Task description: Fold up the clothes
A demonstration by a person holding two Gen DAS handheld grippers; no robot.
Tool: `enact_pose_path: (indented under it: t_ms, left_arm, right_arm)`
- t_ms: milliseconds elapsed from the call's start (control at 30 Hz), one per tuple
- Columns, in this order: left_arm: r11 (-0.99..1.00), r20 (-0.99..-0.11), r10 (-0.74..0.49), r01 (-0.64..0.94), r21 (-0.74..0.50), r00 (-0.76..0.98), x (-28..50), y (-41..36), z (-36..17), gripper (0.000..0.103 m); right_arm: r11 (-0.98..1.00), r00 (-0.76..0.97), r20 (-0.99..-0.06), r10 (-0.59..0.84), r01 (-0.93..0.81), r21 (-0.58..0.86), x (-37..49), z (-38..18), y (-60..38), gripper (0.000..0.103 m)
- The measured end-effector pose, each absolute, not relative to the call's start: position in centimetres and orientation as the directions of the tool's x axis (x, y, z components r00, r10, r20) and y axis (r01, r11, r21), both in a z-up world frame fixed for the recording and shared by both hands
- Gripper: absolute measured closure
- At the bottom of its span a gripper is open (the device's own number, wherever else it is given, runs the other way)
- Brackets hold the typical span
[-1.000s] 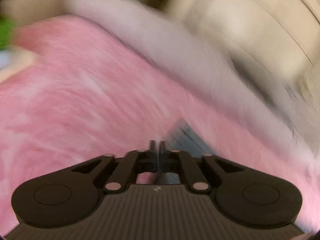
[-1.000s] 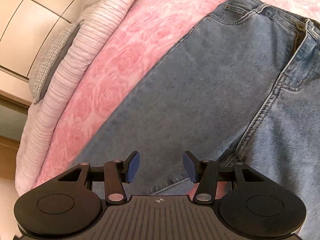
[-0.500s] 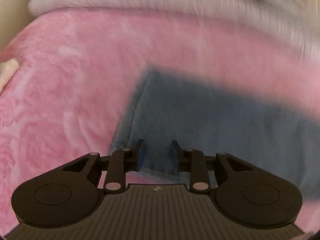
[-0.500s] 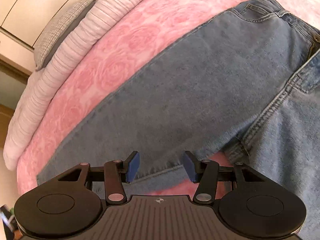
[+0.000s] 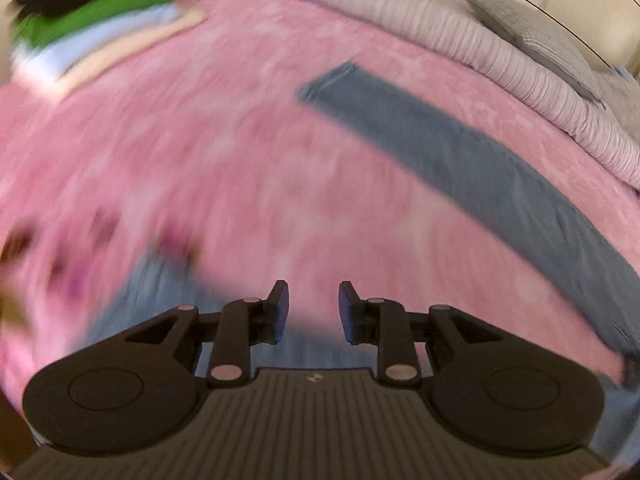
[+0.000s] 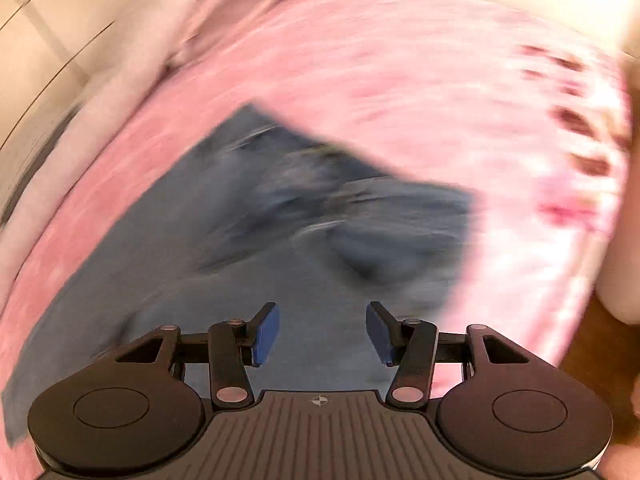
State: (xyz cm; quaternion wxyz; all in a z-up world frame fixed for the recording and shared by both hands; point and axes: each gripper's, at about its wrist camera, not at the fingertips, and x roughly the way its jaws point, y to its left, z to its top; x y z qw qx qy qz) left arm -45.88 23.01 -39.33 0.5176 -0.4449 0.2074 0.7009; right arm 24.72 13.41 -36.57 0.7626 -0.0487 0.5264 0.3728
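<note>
Blue jeans lie spread on a pink blanket. In the blurred left wrist view one leg runs from the middle to the right edge, and another denim part shows at the lower left. My left gripper hovers over the blanket between them; its jaws are closing with nothing between them. In the smeared right wrist view my right gripper stands open just above the jeans, holding nothing. The waist end lies ahead of it.
A stack of folded clothes, green on top, sits at the blanket's far left corner. A white ribbed duvet and a grey pillow line the far side. Wooden floor shows past the bed's right edge.
My left gripper was shut on a jeans leg end, then opened and let it go, and has swung off it over the blanket. My right gripper, open throughout, swept along the jeans towards the waist.
</note>
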Motion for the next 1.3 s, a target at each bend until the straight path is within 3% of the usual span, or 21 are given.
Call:
enact_pose_path:
  t_ms: [300, 333, 367, 400, 467, 567, 667, 833, 1067, 1300]
  left_arm:
    - [-0.481, -0.84, 0.536, -0.847, -0.225, -0.082, -39.8, 13.5, -40.0, 0.08]
    - [-0.485, -0.841, 0.534, -0.847, -0.218, -0.09, -39.3, 13.2, -40.0, 0.08]
    - [-0.489, -0.841, 0.532, -0.846, -0.211, -0.098, -38.8, 12.8, -40.1, 0.08]
    - [-0.489, -0.84, 0.532, -0.849, -0.201, -0.108, -38.5, 12.5, -40.0, 0.08]
    - [-0.484, -0.836, 0.533, -0.857, -0.177, -0.128, -37.9, 12.0, -39.6, 0.08]
    - [-0.451, -0.834, 0.532, -0.883, -0.132, -0.147, -37.4, 12.2, -39.3, 0.08]
    - [-0.365, -0.833, 0.532, -0.929, -0.065, -0.151, -36.7, 13.2, -39.2, 0.08]
    - [-0.289, -0.827, 0.544, -0.957, -0.027, -0.141, -36.6, 14.1, -39.0, 0.078]
    - [-0.273, -0.822, 0.562, -0.959, -0.073, -0.097, -39.8, 17.3, -39.2, 0.078]
    - [0.223, -0.821, 0.532, -0.97, -0.099, 0.206, -35.3, 24.8, -39.0, 0.077]
  right_arm:
    - [0.679, -0.017, -0.713, 0.701, -0.288, 0.675, 34.1, -43.1, 8.7, 0.053]
    - [0.667, -0.02, -0.704, 0.71, -0.3, 0.682, 34.2, -43.2, 9.1, 0.07]
    - [0.655, -0.024, -0.695, 0.719, -0.311, 0.689, 34.4, -43.2, 9.5, 0.094]
    - [0.643, 0.0, -0.696, 0.718, -0.38, 0.664, 34.1, -42.0, 9.7, 0.095]
    - [0.611, 0.058, -0.695, 0.717, -0.532, 0.586, 33.4, -39.2, 10.1, 0.095]
    - [0.624, 0.103, -0.739, 0.666, -0.62, 0.476, 32.7, -38.9, 9.9, 0.095]
    - [0.655, 0.078, -0.839, 0.538, -0.665, 0.358, 32.3, -40.8, 11.3, 0.087]
    - [0.669, 0.249, -0.798, 0.55, -0.703, 0.242, 30.5, -36.7, 11.4, 0.071]
    - [0.564, 0.027, -0.818, 0.574, -0.738, 0.371, 26.5, -36.8, 13.4, 0.066]
    - [0.55, -0.043, -0.852, 0.522, -0.746, 0.375, 20.6, -39.0, 14.7, 0.066]
